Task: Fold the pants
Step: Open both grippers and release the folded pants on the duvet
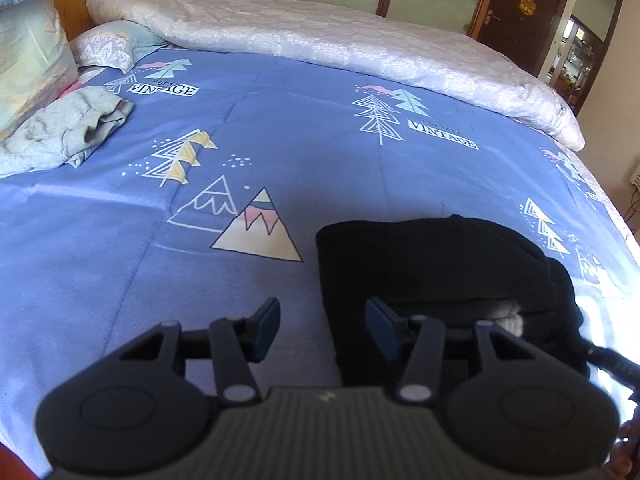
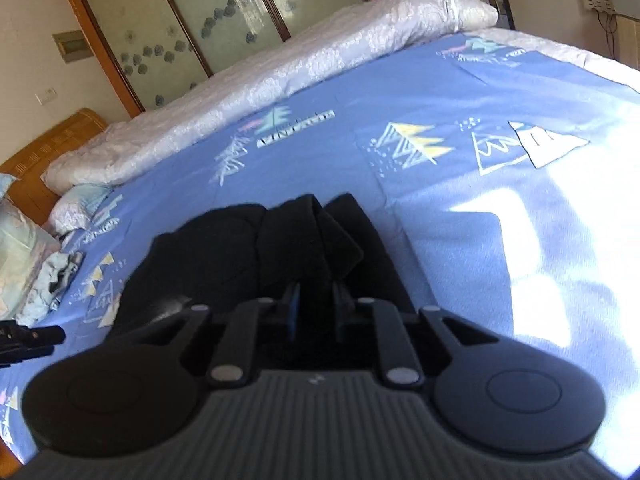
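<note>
The black pants (image 1: 432, 264) lie bunched and partly folded on the blue patterned bedsheet (image 1: 280, 128). My left gripper (image 1: 323, 326) is open and empty, just above the sheet at the pants' left edge. In the right wrist view the pants (image 2: 224, 248) lie heaped in front of me. My right gripper (image 2: 314, 314) is shut on a fold of the black pants and holds it a little off the sheet (image 2: 440, 92). The other gripper's tip (image 2: 32, 338) shows at the left edge.
A rolled pale floral quilt (image 1: 360, 36) runs along the far side of the bed. Pillows (image 1: 32, 48) and a crumpled grey-blue garment (image 1: 68, 124) lie at the head end. Wooden wardrobe doors (image 2: 200, 20) stand behind. Bright sunlight (image 2: 560, 240) falls on the sheet's right part.
</note>
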Demonstrator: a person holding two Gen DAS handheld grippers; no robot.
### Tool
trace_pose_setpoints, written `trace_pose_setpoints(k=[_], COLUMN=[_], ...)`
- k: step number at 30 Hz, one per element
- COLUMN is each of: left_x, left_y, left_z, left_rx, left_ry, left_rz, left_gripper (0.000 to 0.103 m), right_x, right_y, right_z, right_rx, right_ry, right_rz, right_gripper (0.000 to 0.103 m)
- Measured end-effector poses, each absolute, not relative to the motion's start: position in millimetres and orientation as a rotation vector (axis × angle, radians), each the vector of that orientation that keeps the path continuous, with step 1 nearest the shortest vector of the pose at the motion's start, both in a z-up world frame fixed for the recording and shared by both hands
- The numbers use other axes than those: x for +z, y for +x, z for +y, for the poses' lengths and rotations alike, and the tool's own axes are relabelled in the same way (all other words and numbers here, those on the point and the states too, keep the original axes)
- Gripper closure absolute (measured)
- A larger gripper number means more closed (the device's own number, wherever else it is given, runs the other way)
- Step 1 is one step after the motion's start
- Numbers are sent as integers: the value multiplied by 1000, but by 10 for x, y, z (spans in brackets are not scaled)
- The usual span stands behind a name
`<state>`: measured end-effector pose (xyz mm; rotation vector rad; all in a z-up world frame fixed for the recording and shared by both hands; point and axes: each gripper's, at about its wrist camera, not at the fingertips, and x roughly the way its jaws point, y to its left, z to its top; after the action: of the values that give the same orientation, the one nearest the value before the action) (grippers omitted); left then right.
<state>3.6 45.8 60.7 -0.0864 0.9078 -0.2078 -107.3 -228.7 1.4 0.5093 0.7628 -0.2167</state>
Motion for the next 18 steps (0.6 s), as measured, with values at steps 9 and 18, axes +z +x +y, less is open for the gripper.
trace_pose_setpoints(k=[9,18], left_x=[603,597], left_y=[13,-24], left_z=[480,479], left_rx=[-178,-189], left_ry=[-58,-61], left_rz=[904,911], left_gripper=[54,53], right_x=[-91,-63], right_y=[-1091,-1119], right_z=[-2422,-2395], right_rx=[-207,-206], right_ry=[573,570], right_rz=[772,774], right_gripper=[82,81])
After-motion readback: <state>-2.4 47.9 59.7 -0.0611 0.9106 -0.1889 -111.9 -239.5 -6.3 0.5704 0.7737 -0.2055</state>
